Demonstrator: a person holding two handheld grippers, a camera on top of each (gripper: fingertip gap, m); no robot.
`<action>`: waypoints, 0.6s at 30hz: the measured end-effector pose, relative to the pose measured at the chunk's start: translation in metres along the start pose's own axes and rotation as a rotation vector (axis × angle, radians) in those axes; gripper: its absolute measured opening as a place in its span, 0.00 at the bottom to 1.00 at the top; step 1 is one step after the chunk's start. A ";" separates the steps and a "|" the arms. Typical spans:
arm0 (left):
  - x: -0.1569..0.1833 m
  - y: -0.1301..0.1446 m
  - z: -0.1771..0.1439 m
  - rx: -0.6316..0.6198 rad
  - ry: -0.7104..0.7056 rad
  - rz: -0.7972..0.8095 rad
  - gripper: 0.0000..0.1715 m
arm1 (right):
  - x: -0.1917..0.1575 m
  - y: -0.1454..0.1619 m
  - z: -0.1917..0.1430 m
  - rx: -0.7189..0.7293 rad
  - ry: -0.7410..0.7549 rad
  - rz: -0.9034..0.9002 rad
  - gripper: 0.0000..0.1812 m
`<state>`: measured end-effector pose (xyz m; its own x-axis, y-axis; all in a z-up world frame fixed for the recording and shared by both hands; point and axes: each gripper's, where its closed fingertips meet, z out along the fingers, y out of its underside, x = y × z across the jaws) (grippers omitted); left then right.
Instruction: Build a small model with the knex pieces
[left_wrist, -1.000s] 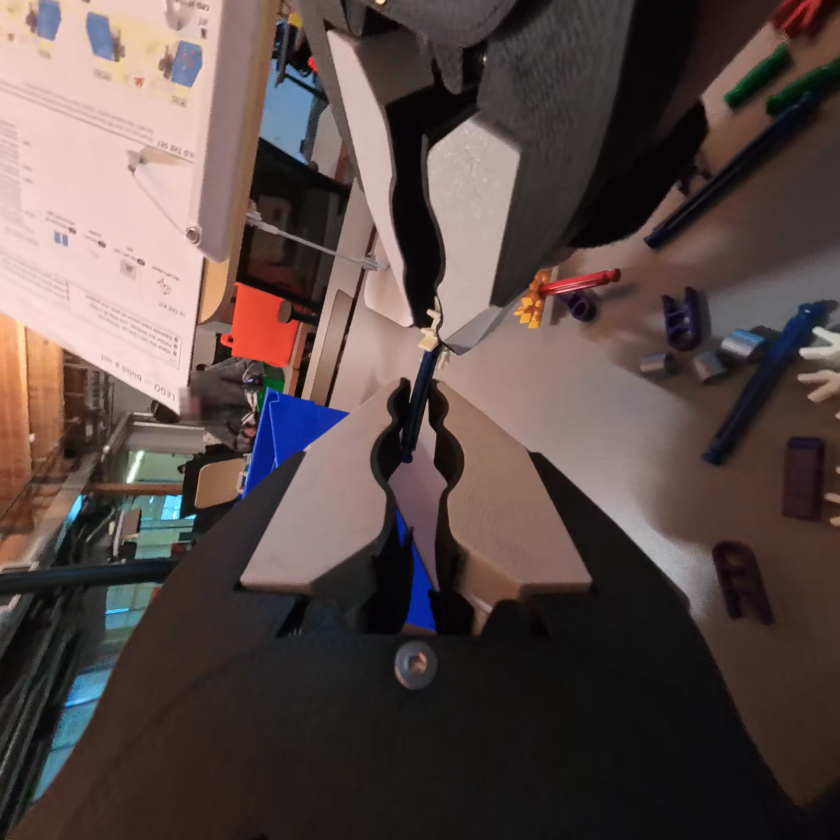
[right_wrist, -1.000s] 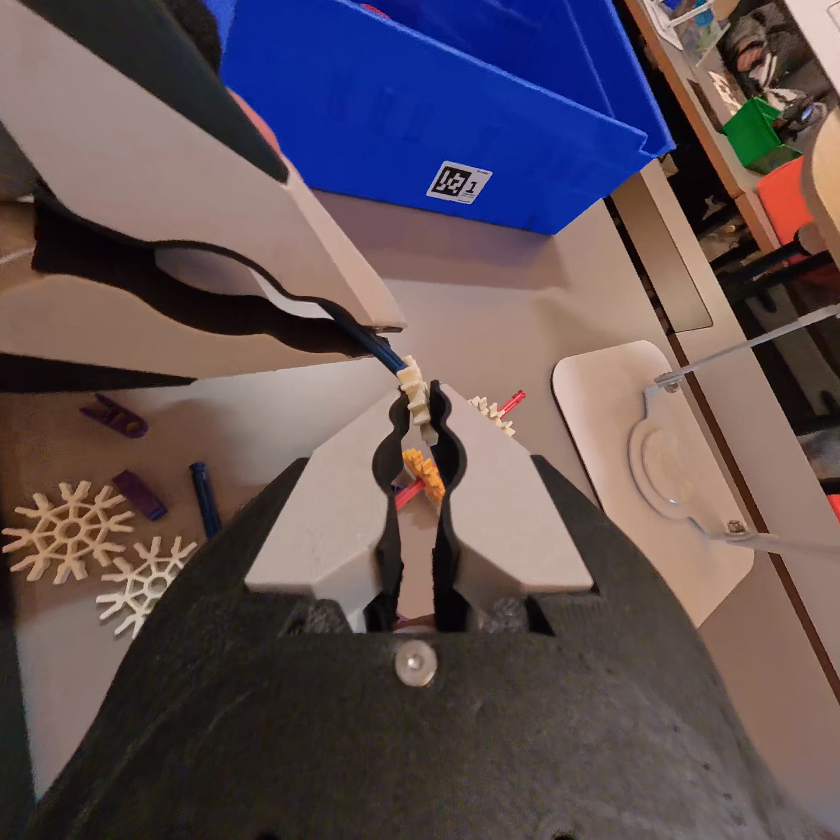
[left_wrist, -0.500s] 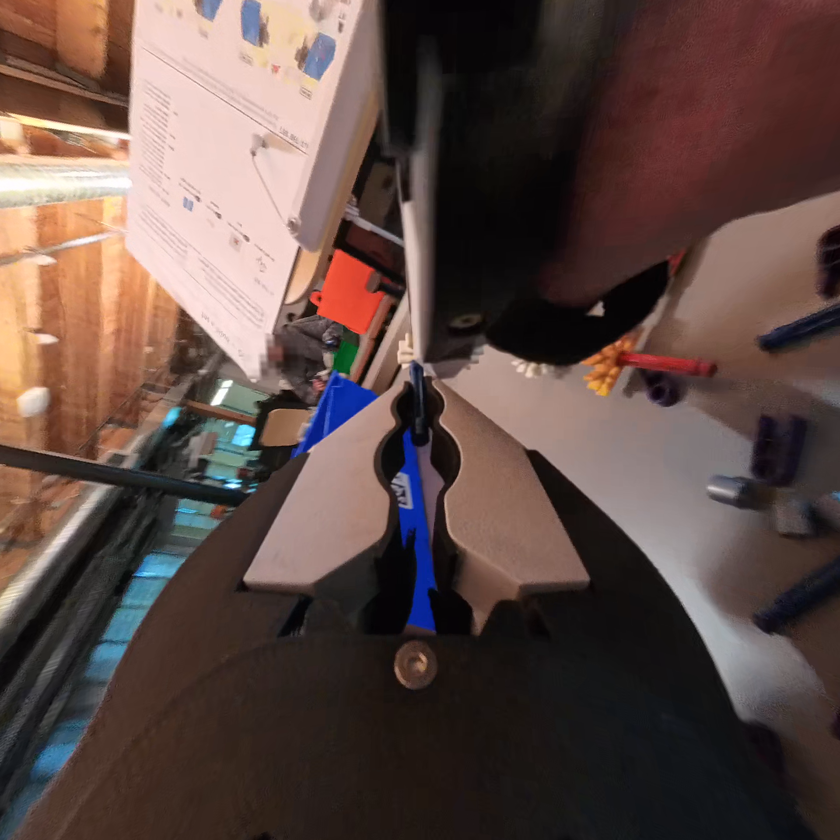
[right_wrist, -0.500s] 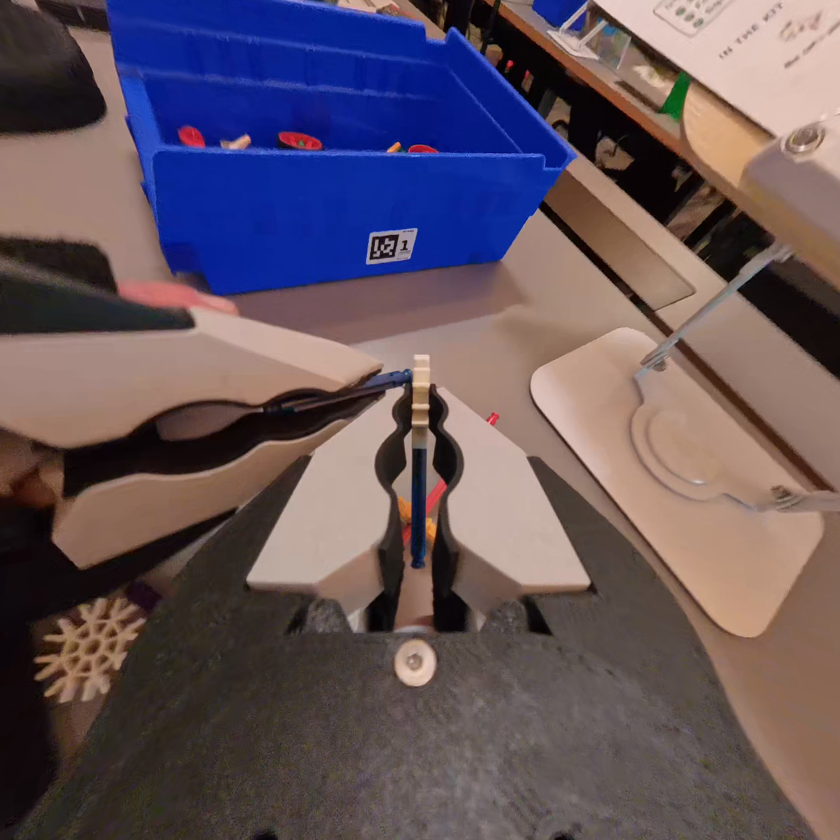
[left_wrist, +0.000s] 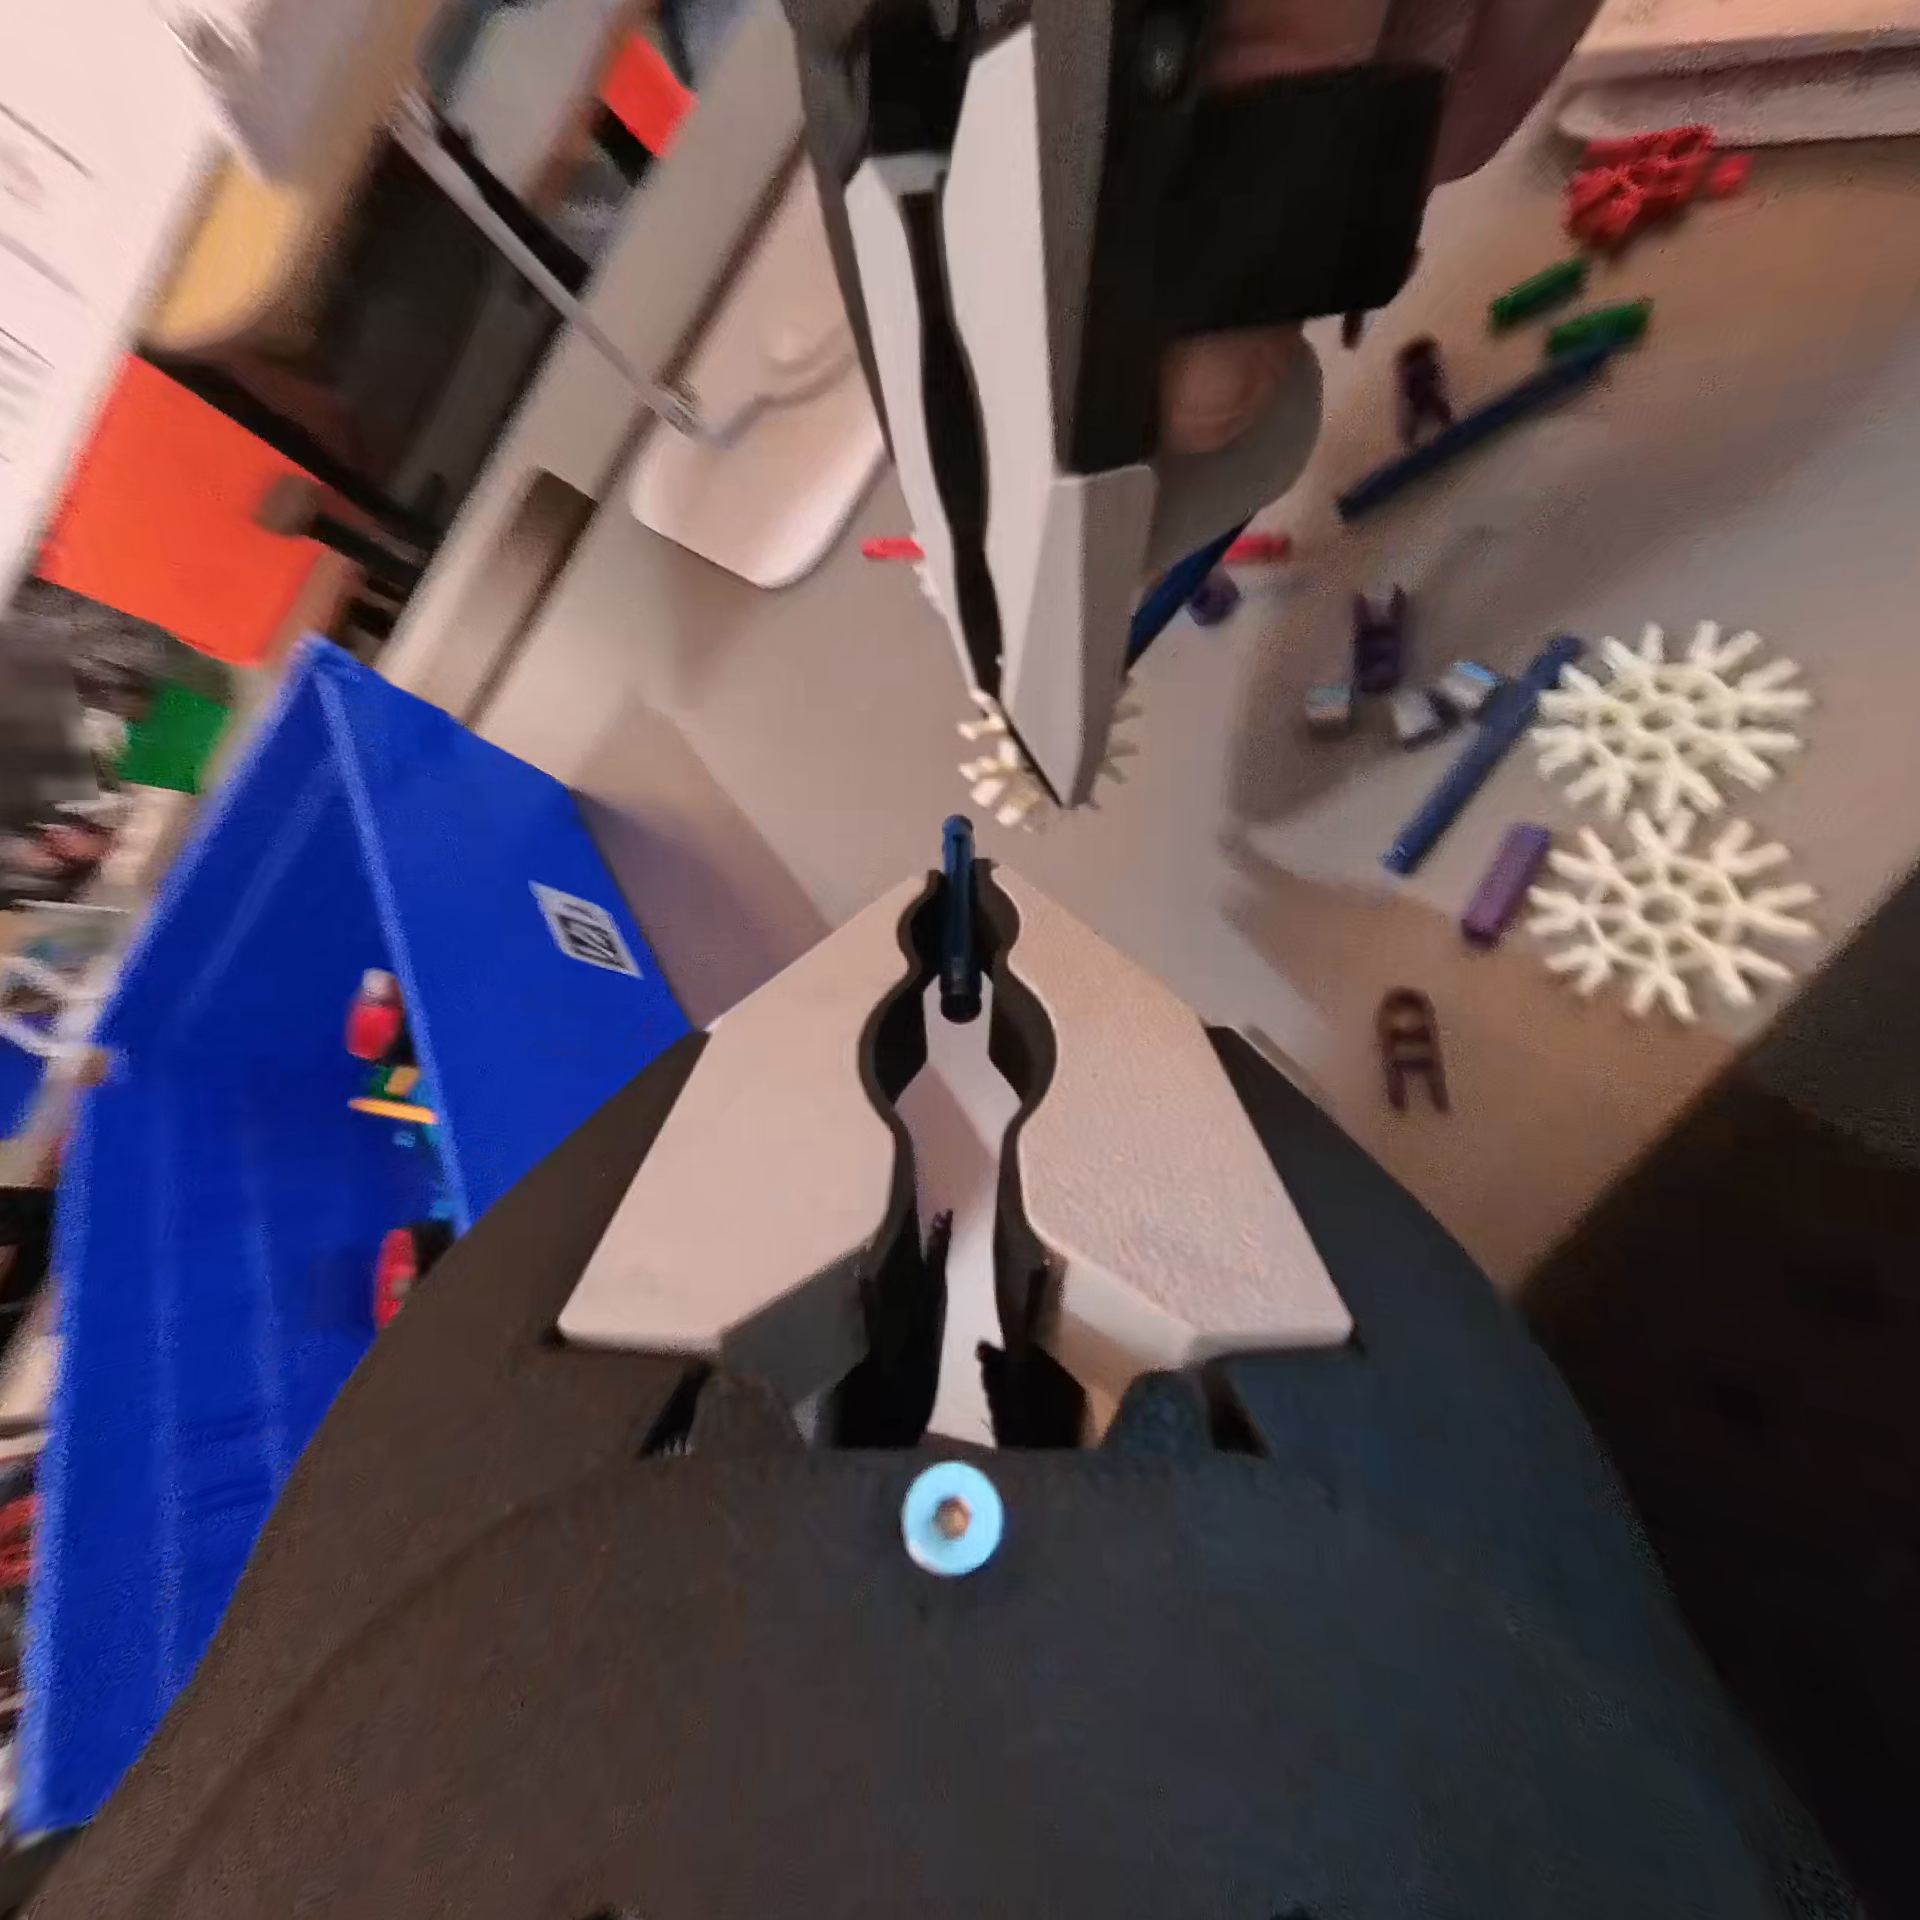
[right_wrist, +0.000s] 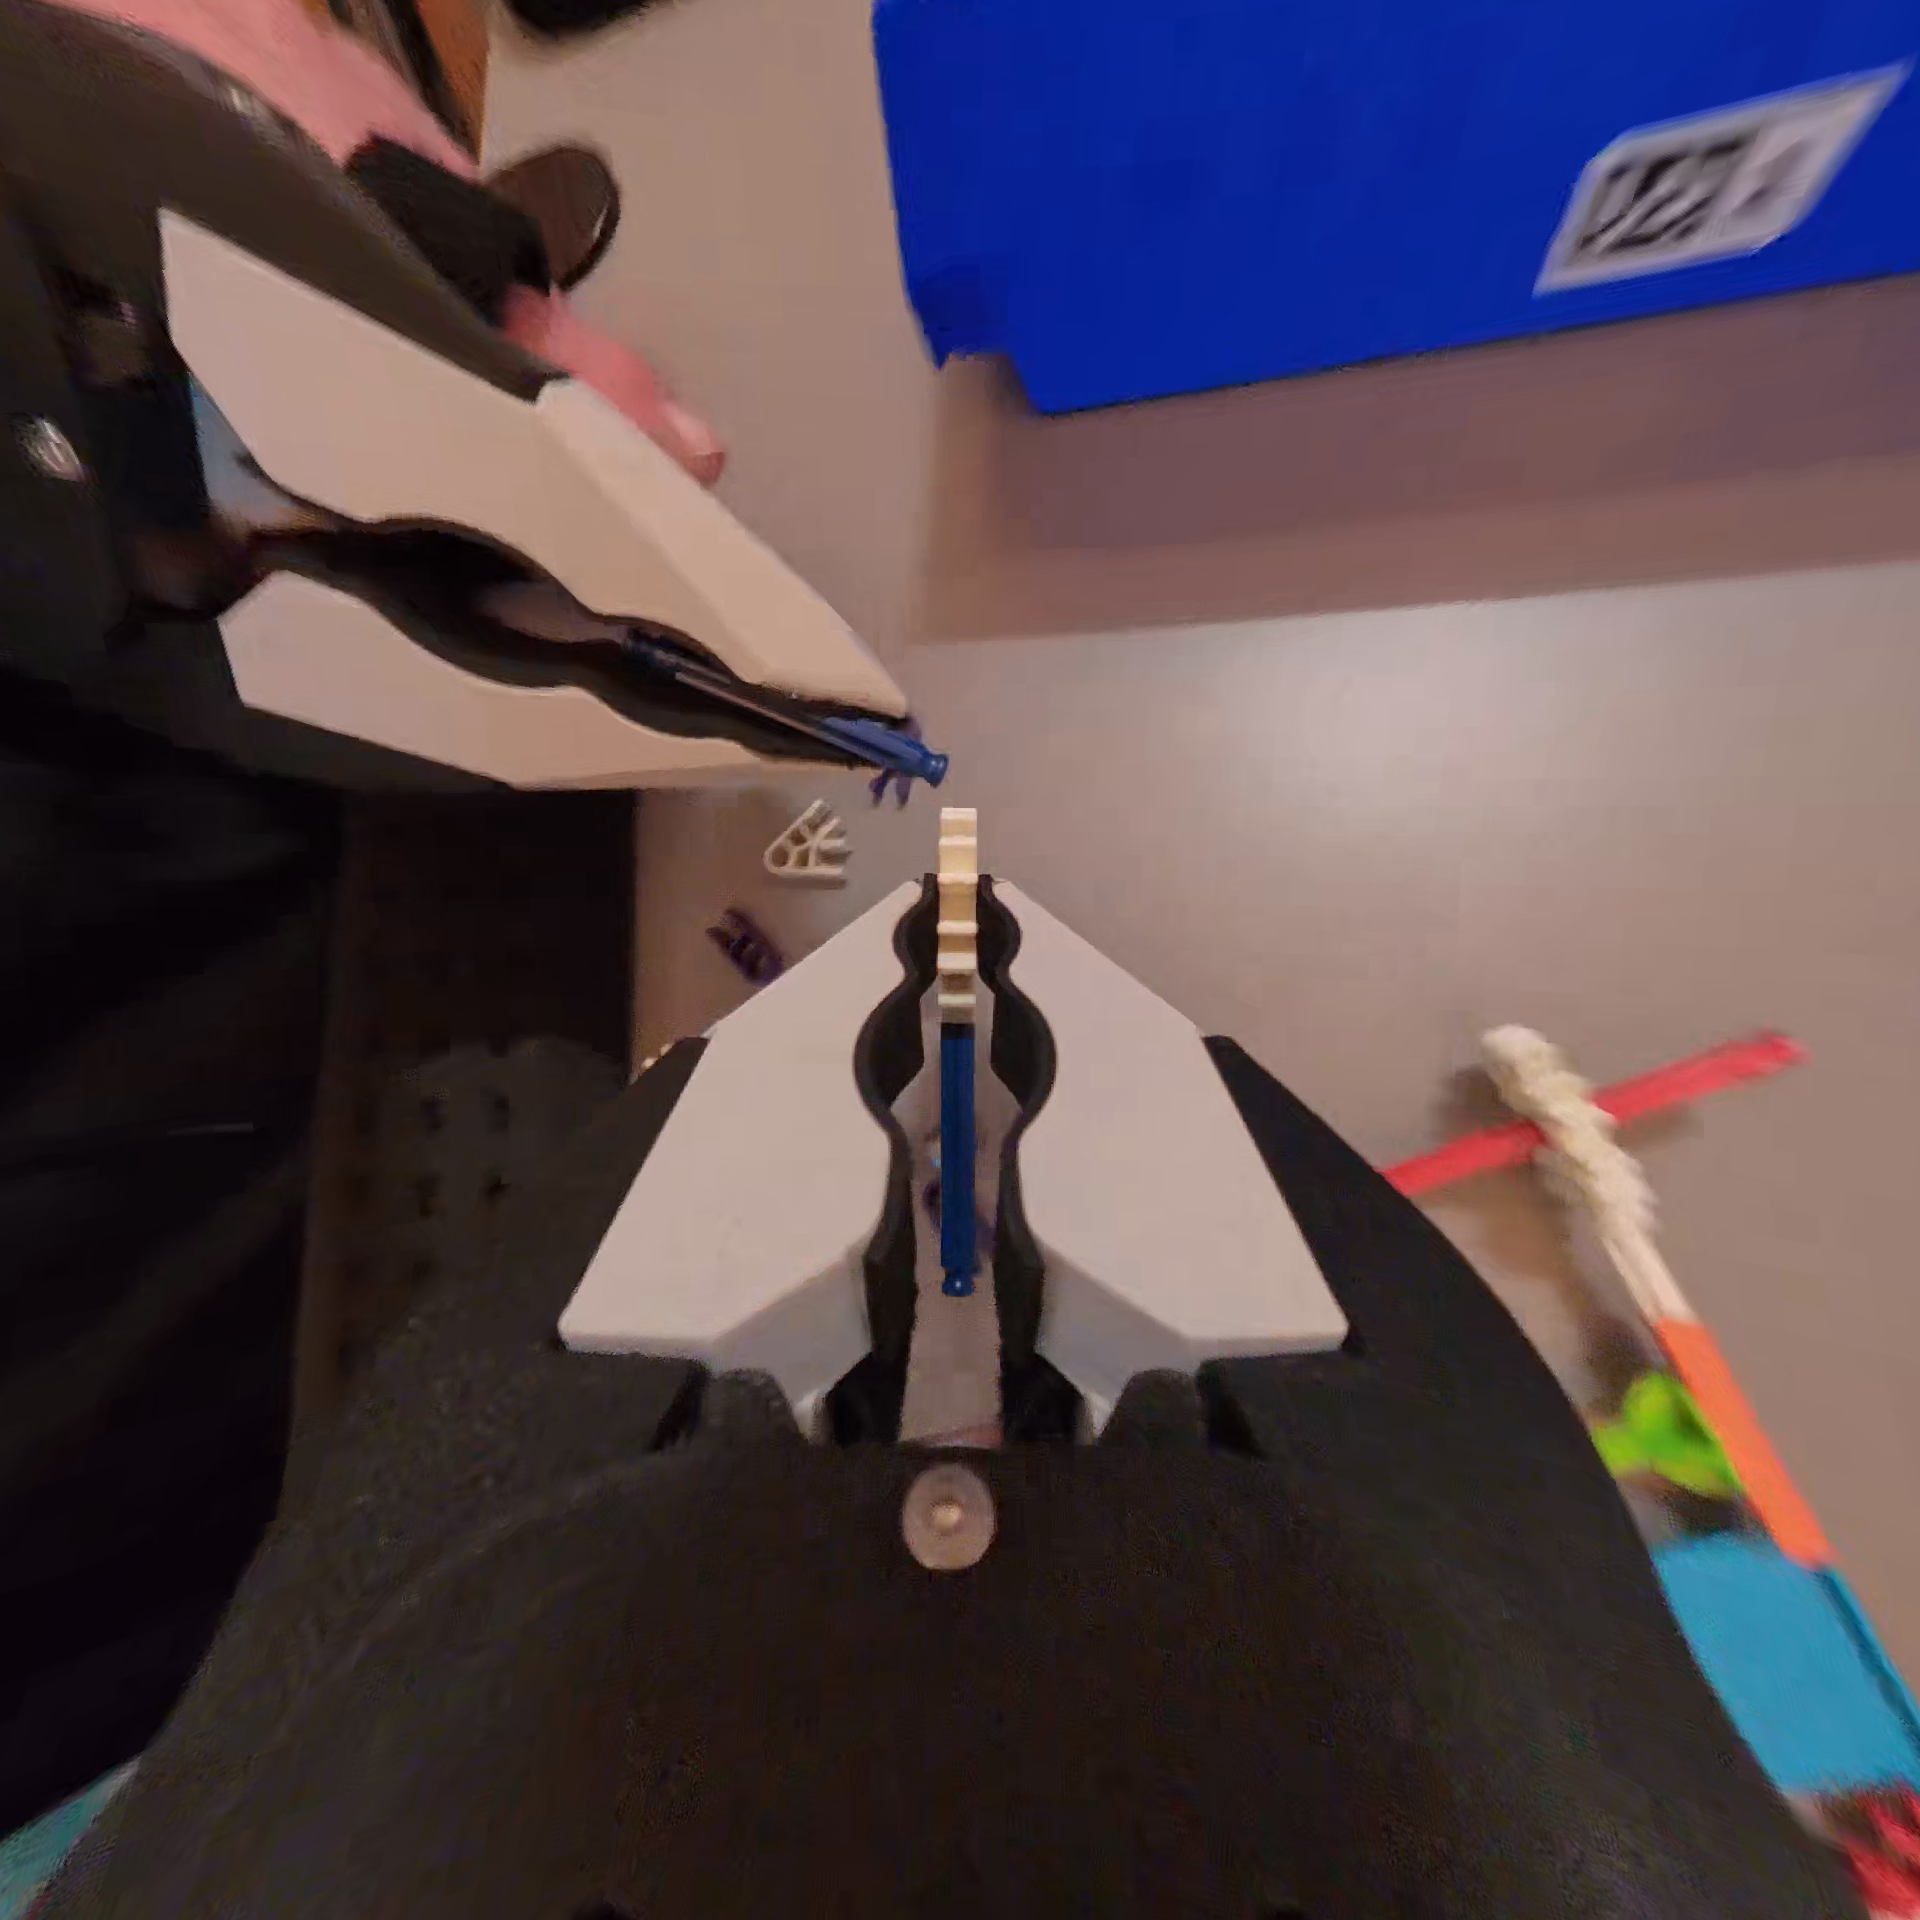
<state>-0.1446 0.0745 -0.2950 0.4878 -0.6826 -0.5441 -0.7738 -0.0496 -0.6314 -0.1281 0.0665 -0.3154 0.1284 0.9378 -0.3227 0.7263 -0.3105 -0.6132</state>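
Looking along my left tool (left_wrist: 956, 883), I see it pinched on a short blue rod (left_wrist: 957, 914), long axis pointing at the cream connector (left_wrist: 1000, 767) gripped by my right tool (left_wrist: 1049, 769) just beyond, a small gap between. Two white snowflakes (left_wrist: 1671, 717) lie on the desk (left_wrist: 1299, 956). From the right tool (right_wrist: 956, 883), clamped on that connector (right_wrist: 957, 904) with one rod (right_wrist: 957, 1153) attached, the left tool (right_wrist: 894, 743) sits up-left, close.

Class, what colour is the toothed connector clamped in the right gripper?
Cream-white connector, shown best in the right wrist view.
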 end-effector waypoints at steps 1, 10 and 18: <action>0.001 0.007 -0.002 -0.006 0.032 -0.032 0.02 | -0.005 0.007 0.011 -0.057 -0.053 0.014 0.02; 0.017 0.032 0.000 -0.007 0.282 -0.140 0.01 | 0.009 0.006 0.028 -0.101 -0.026 0.040 0.15; 0.020 0.036 0.007 0.024 0.389 -0.204 0.01 | 0.009 -0.009 0.009 -0.042 0.189 -0.287 0.11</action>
<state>-0.1597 0.0647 -0.3322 0.4376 -0.8845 -0.1616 -0.6656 -0.1979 -0.7196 -0.1393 0.0765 -0.3191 0.0350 0.9994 -0.0001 0.7779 -0.0273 -0.6278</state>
